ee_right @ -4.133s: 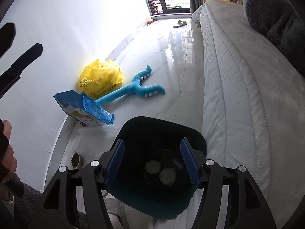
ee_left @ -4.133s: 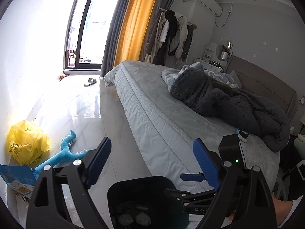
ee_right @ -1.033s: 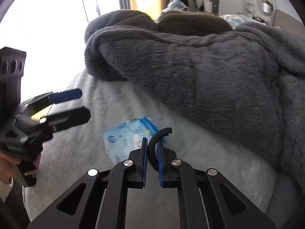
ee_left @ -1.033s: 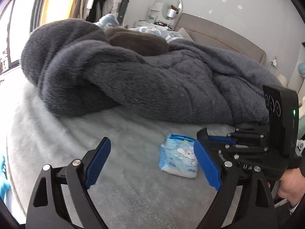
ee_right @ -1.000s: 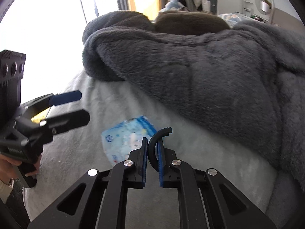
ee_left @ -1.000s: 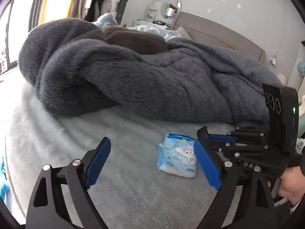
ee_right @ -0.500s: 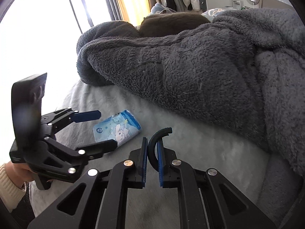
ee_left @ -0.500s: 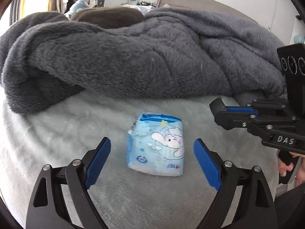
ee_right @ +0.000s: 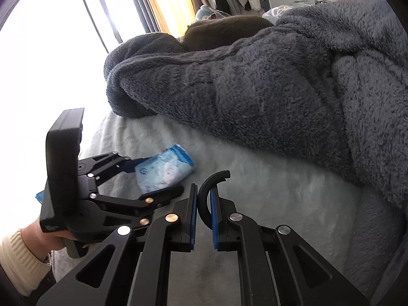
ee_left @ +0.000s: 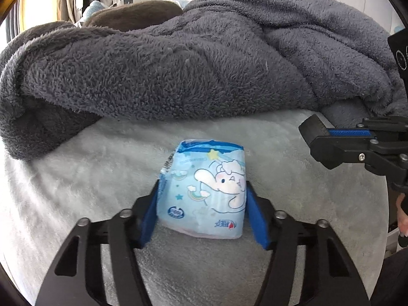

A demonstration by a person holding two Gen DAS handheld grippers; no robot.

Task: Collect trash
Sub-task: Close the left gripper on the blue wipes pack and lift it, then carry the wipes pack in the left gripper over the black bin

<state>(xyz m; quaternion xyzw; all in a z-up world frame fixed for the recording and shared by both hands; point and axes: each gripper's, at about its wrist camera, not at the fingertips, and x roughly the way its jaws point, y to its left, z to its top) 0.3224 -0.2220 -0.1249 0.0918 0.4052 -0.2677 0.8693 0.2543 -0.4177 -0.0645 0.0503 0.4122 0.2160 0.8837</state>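
Blue tissue pack (ee_left: 204,191) lies mid-bed on the pale bed cover (ee_left: 76,178), just off the grey blanket (ee_left: 178,63) edge; not yet lifted, carrying to a bin is left. Left gripper (ee_left: 202,204) jaws closing, pack between them, pads seemingly touching both sides. Right gripper (ee_right: 204,219) is clamped on a black curved handle (ee_right: 211,183).
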